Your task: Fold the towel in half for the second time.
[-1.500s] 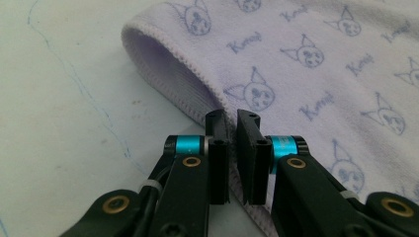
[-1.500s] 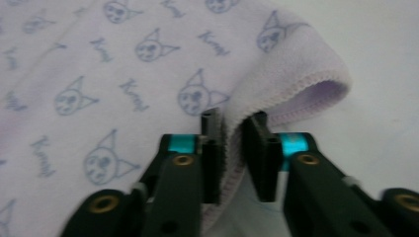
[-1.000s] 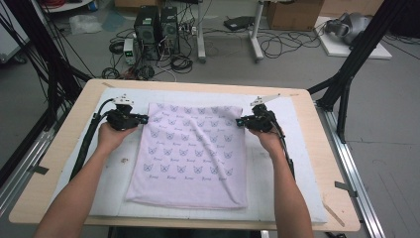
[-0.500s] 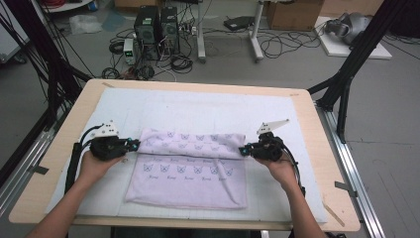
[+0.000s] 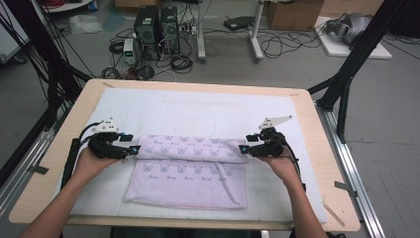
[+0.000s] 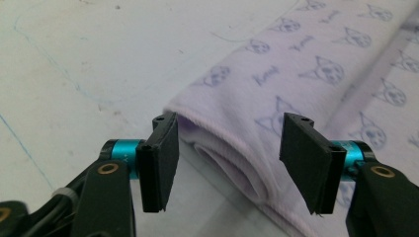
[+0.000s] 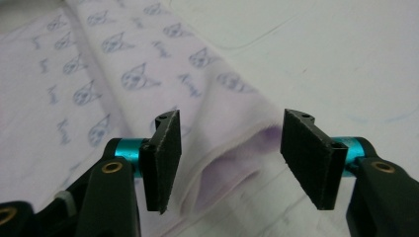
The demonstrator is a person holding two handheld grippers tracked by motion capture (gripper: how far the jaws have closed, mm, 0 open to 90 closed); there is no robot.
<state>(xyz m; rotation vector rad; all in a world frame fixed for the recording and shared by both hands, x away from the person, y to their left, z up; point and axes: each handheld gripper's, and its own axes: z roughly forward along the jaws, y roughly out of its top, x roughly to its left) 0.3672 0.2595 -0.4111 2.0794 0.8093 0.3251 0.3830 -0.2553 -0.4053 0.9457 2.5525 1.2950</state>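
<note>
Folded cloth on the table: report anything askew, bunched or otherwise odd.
Nothing serious. The lilac cloth lies flat on the white mat, but its folded-over part is a puffy, loosely looped band, gaping at both ends. The left gripper and right gripper have just opened there, pads clear of it.

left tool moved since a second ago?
Yes. The left tool has come toward the near table edge, drawing the cloth's far edge over into a fold. Its jaws have just been opening, the fold end between them, unpressed.
</note>
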